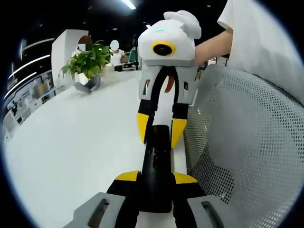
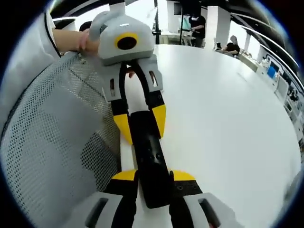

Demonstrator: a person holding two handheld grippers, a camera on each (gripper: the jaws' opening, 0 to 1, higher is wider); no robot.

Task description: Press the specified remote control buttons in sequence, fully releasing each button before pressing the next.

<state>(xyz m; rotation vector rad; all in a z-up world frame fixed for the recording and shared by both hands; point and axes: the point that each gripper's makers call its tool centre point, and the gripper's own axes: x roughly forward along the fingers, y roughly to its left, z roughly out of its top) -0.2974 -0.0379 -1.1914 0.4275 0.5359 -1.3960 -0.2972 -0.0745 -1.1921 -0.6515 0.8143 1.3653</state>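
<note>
Left claw: yellow-tipped jaws closed in on the near end of a black remote control, one jaw on each long side, holding it. Same remote seen in the right gripper view, where the right claw clamps its other end in the same manner. The two claws face each other along the remote's length; each appears in the other's view, right claw at, left claw at, yellow tips touching the remote's sides.

Remote lies lengthwise between the claws, over the edge of a white bench. Buttons on its top face too dark to tell apart.

Beside the remote, a grey mesh chair back, close against the bench edge. A person's white sleeve above it.

Far across the bench: a potted green plant. Seated people beyond, small and indistinct.
</note>
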